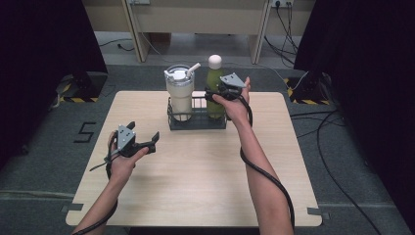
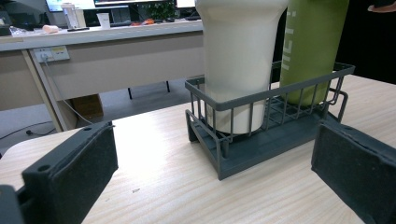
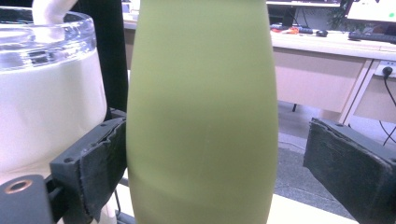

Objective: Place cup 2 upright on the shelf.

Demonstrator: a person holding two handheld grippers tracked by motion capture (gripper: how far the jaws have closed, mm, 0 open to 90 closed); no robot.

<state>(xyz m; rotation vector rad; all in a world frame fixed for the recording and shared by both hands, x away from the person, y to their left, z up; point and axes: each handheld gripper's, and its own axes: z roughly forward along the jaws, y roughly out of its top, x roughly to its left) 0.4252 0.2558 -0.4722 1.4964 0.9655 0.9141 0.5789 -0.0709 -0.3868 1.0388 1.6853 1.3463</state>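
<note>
Straddling the green bottle (image 3: 201,112), your right gripper (image 1: 221,92) is gaping wide, one pad touching. Your left gripper (image 1: 142,142) is hovering wide apart, holding nothing.

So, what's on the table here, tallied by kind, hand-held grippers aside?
Cream tumbler with clear lid and straw: 1
Matte green bottle with cream cap: 1
Dark grey wire rack holding both: 1
Total: 3
</note>
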